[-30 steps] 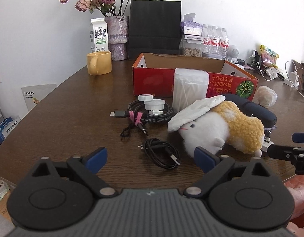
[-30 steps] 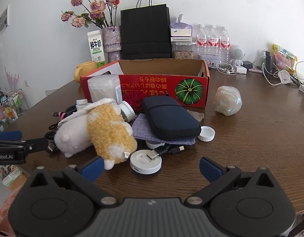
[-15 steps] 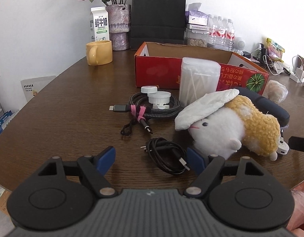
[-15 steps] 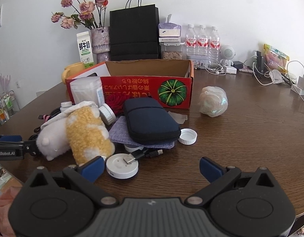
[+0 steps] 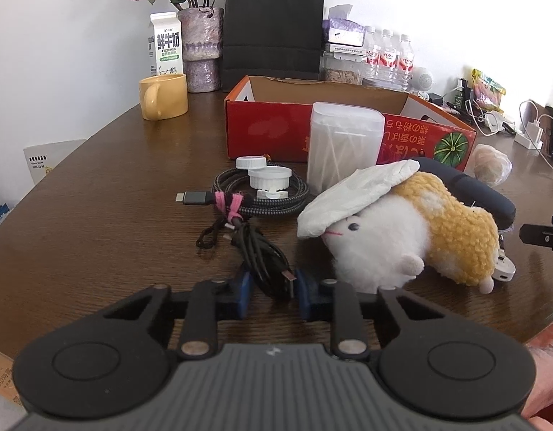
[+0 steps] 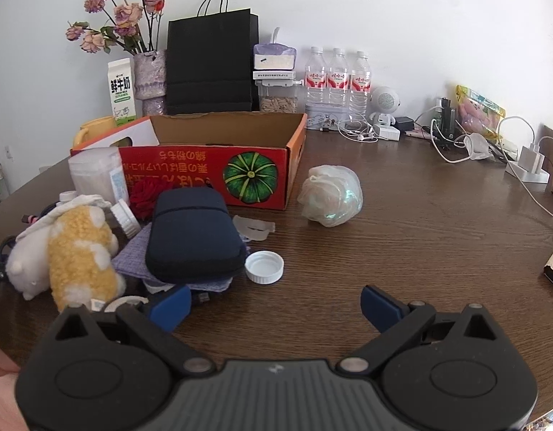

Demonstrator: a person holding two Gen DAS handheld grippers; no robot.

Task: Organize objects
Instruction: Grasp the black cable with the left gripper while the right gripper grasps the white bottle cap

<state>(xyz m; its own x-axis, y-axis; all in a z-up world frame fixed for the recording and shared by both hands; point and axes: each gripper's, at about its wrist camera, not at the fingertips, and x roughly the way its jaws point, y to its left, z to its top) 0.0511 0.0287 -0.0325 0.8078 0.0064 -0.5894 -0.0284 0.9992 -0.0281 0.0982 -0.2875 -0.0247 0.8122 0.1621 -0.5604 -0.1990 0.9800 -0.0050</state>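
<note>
While left tool (image 5: 271, 296) has just closed on black cable (image 5: 265, 258), plush toy (image 5: 402, 237) beside, right tool (image 6: 273, 305) open.

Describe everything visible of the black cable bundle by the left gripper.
The black cable bundle is a thin, loosely coiled rubbery cord with a USB plug at its near end. It lies on the wooden table, between the left gripper pads, which have just been closing and now pinch it.

Bright, sharp; fisheye-warped edges.
</note>
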